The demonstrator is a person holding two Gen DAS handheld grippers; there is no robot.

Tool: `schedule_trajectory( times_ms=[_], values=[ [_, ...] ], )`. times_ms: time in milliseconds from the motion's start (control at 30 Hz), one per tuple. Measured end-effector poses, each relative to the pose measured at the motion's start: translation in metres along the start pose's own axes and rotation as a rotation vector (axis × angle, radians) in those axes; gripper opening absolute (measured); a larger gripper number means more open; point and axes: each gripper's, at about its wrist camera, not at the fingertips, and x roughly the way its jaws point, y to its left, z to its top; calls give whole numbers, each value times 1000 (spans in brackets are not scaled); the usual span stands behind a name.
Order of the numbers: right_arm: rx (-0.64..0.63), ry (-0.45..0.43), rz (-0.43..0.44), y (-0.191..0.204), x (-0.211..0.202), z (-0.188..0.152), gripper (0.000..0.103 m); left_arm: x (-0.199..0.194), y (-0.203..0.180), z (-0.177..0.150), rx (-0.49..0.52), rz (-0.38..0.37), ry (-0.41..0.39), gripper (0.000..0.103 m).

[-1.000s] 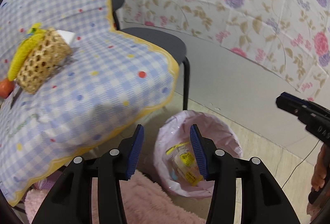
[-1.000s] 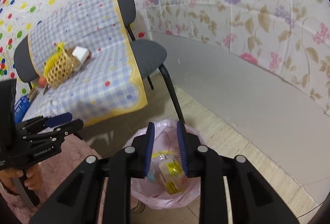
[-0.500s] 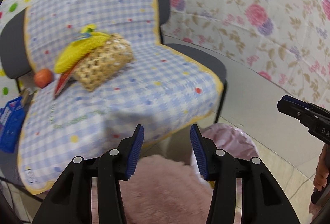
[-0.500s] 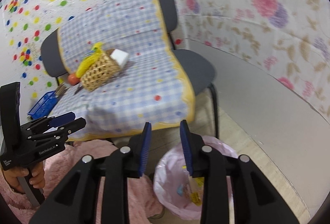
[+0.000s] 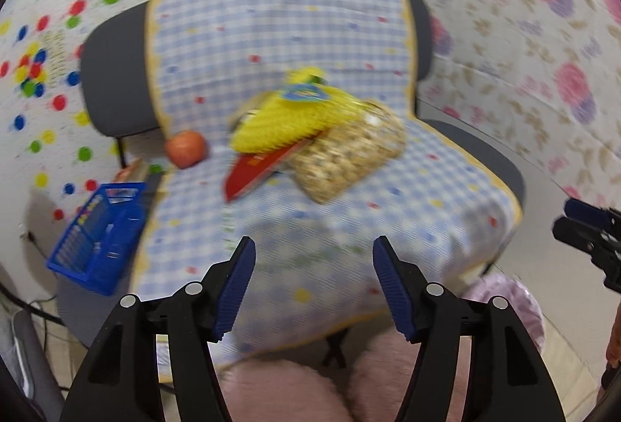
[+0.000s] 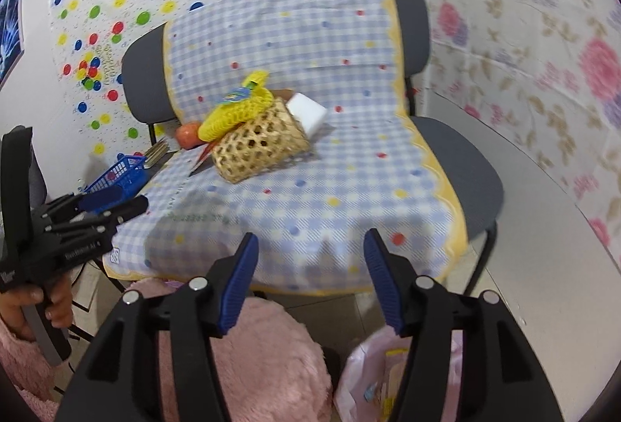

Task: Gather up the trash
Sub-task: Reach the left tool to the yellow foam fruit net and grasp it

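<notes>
both grippers swung from bin (image 6: 372, 379) up toward chair cloth (image 6: 310, 189), jaws opening, empty.

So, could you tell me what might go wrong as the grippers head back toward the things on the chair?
The wicker basket lies on its side with the yellow net draped over it, so pulling the net may drag or roll the basket. The orange fruit sits by the cloth's edge and could be nudged off. Both views are blurred, and the jaws of both grippers are opening with nothing between them, so aim may be off.
</notes>
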Motion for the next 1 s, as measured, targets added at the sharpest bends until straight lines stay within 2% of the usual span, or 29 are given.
schedule_trajectory(
  times_ms=[200,267,333,467,700,1000],
  values=[
    [-52,-10,13,16,21,31,63,-3,37,27,-15,94,-36,64],
    [-73,-11,21,23,31,42,63,-2,48,38,-11,118,-39,68],
    [-104,-12,29,32,41,54,63,-2,55,46,-15,128,-43,72],
    [-161,-15,44,50,62,75,67,9,70,63,-17,140,-54,72],
    [-218,-2,65,76,106,104,68,54,77,61,-28,103,-12,73],
    [-135,-19,47,50,118,117,69,114,41,70,76,20,-14,73]
  ],
)
